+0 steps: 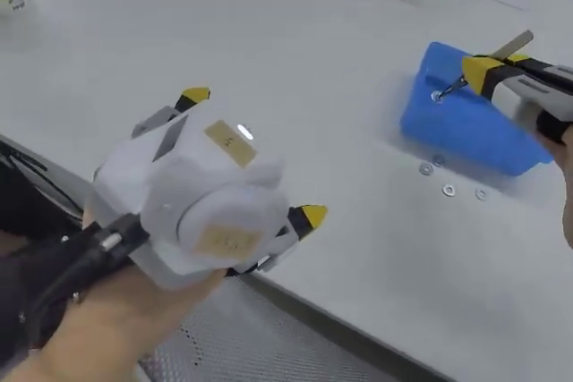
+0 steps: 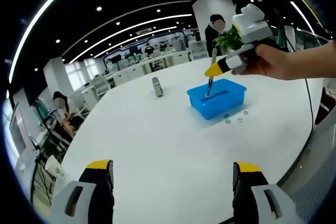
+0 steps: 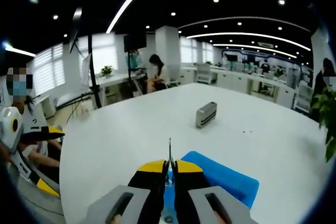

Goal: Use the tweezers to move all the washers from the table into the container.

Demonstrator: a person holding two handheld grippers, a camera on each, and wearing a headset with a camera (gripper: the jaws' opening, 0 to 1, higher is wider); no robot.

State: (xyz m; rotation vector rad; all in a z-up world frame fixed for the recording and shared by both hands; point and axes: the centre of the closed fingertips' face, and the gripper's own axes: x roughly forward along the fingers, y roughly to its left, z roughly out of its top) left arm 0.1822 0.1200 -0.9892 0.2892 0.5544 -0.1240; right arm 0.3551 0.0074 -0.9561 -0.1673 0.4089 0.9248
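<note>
No writing can be read. Two tan stickers (image 1: 230, 142) on the white housing of the left tool (image 1: 254, 154) carry marks too blurred to make out in the head view.

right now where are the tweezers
In the head view the tweezers are at the far right, clamped in the right gripper, tips pointing down into the blue container. Three loose washers lie just beside that container.
</note>
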